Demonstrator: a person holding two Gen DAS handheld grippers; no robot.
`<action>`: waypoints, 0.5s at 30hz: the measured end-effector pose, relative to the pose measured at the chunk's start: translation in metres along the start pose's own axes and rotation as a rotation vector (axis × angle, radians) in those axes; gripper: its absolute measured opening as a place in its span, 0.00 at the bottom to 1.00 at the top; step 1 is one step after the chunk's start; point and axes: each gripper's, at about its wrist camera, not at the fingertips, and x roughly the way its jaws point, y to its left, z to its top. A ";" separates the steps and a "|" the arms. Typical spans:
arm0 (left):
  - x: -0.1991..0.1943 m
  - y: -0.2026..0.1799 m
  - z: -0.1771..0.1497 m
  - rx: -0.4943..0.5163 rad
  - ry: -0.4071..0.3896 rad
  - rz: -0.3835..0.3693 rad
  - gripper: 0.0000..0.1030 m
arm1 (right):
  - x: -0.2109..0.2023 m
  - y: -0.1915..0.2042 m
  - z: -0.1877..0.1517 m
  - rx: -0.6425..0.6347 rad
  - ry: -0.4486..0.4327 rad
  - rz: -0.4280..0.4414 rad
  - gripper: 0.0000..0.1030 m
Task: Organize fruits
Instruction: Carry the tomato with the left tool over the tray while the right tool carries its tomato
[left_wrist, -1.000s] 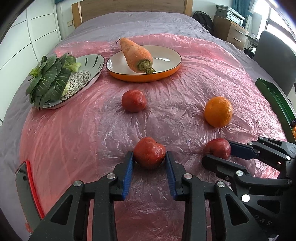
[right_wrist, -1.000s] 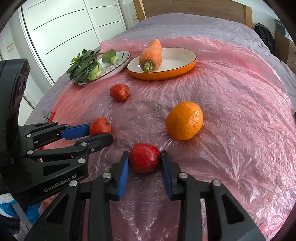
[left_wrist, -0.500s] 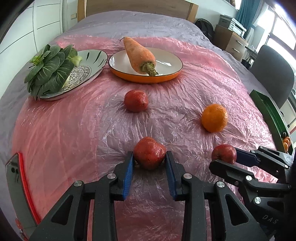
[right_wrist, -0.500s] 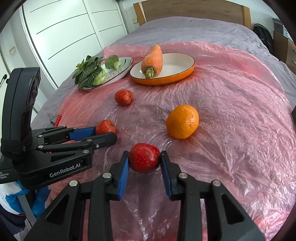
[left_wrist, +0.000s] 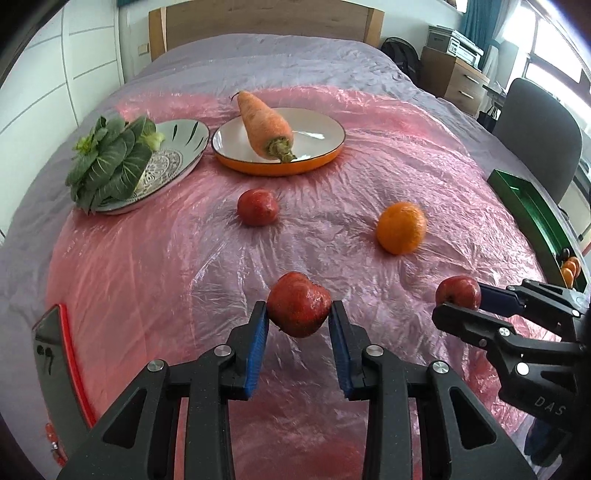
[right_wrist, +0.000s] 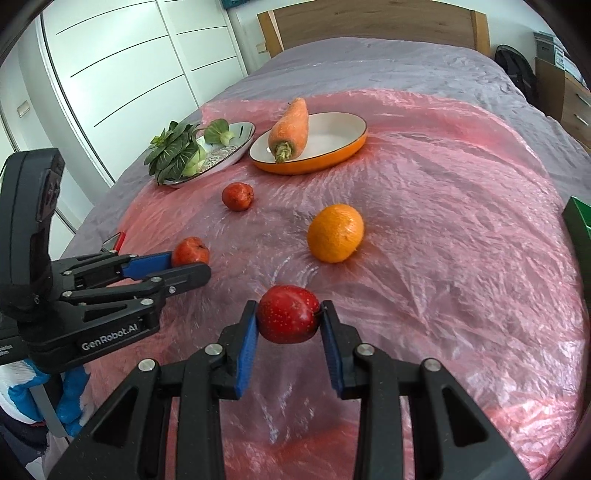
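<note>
My left gripper (left_wrist: 298, 325) is shut on a dull red fruit (left_wrist: 298, 309) and holds it above the pink plastic sheet. My right gripper (right_wrist: 289, 328) is shut on a shiny red apple (right_wrist: 288, 319), also lifted off the sheet. Each gripper shows in the other's view: the right one (left_wrist: 458, 301) with its apple (left_wrist: 458, 291), the left one (right_wrist: 190, 260) with its fruit (right_wrist: 190, 250). A third red fruit (left_wrist: 257, 206) and an orange (left_wrist: 400, 228) lie on the sheet ahead; they also show in the right wrist view (right_wrist: 237, 196) (right_wrist: 335, 232).
An orange-rimmed plate (left_wrist: 317, 155) holds a carrot (left_wrist: 266, 125). A patterned plate (left_wrist: 177, 162) holds leafy greens (left_wrist: 110, 158). A green tray (left_wrist: 532, 214) with small oranges sits at the right edge. A red-edged tray (left_wrist: 55, 350) is at the left. A chair (left_wrist: 539, 136) stands beyond.
Both grippers have risen with their fruits, lifting them off the sheet; the view has pulled back and up. The fruits on the sheet have not moved.
</note>
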 end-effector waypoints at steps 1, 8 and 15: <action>-0.003 -0.003 -0.001 0.008 -0.004 0.006 0.28 | -0.002 -0.001 -0.001 0.000 0.000 -0.003 0.49; -0.022 -0.025 -0.004 0.057 -0.028 0.018 0.28 | -0.021 -0.012 -0.008 0.003 -0.010 -0.024 0.49; -0.033 -0.050 -0.004 0.093 -0.035 0.002 0.28 | -0.043 -0.028 -0.017 -0.001 -0.015 -0.053 0.49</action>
